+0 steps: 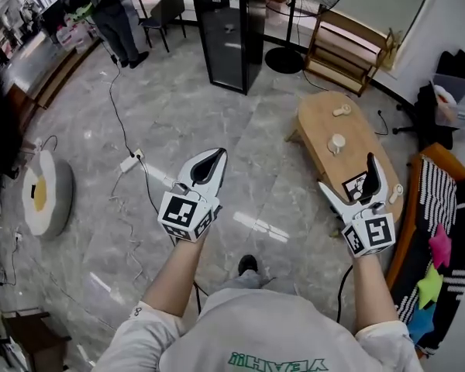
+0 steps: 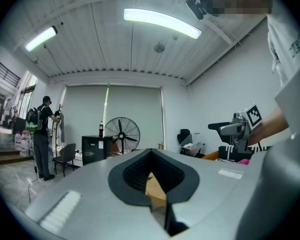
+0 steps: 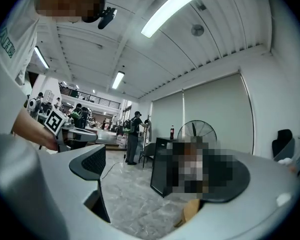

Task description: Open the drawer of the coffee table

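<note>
You held the left gripper (image 1: 215,158) pinched together on nothing and the right gripper (image 1: 347,173) spread wide, empty, both short of the wooden coffee table (image 1: 358,139) ahead-right, whose unseen drawer would probably slide stiffly, best hooked at its front pull.

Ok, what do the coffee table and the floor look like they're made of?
The coffee table looks like light wood with a matte finish, going by its even tan top; solid or veneer can't be told. The floor looks like polished grey stone or marble-look tile: veined, with glossy light reflections.
</note>
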A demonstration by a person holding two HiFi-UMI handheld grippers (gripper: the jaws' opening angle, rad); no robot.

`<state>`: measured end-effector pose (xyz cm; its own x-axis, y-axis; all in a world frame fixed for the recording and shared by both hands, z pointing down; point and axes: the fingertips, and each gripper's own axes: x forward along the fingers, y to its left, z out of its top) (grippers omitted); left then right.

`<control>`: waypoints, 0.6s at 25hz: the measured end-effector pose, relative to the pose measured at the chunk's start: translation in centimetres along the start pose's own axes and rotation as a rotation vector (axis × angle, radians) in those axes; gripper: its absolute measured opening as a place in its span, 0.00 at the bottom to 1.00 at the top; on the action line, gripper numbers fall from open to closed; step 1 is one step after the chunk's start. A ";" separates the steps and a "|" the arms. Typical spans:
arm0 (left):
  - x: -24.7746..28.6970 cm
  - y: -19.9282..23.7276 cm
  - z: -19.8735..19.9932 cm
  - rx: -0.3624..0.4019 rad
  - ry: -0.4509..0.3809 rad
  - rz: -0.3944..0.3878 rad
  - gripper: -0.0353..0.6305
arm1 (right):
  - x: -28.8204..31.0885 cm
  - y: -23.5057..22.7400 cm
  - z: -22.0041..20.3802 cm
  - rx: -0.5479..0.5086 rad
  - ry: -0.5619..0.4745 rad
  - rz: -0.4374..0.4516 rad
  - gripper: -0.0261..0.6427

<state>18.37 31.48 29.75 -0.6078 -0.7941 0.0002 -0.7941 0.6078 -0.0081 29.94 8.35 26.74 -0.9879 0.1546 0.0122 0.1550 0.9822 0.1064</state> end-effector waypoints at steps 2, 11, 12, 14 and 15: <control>1.0 1.0 -0.1 -0.005 0.003 -0.003 0.05 | 1.4 -0.3 0.1 -0.006 0.003 0.001 0.92; 7.4 6.9 -0.4 0.007 0.019 0.012 0.05 | 10.8 -2.8 -0.6 0.010 -0.018 0.040 0.92; 8.2 7.6 -0.5 0.015 0.021 0.016 0.05 | 11.9 -3.2 -0.8 0.013 -0.024 0.045 0.92; 10.3 9.4 -0.5 0.034 0.031 0.019 0.05 | 14.6 -4.5 -1.2 0.021 -0.039 0.052 0.92; 11.6 10.3 -0.6 0.044 0.038 0.019 0.05 | 16.1 -5.2 -1.4 0.027 -0.045 0.055 0.92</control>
<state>3.15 28.56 30.22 -0.6234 -0.7810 0.0379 -0.7817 0.6214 -0.0523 13.26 5.55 27.73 -0.9768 0.2122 -0.0276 0.2094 0.9746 0.0797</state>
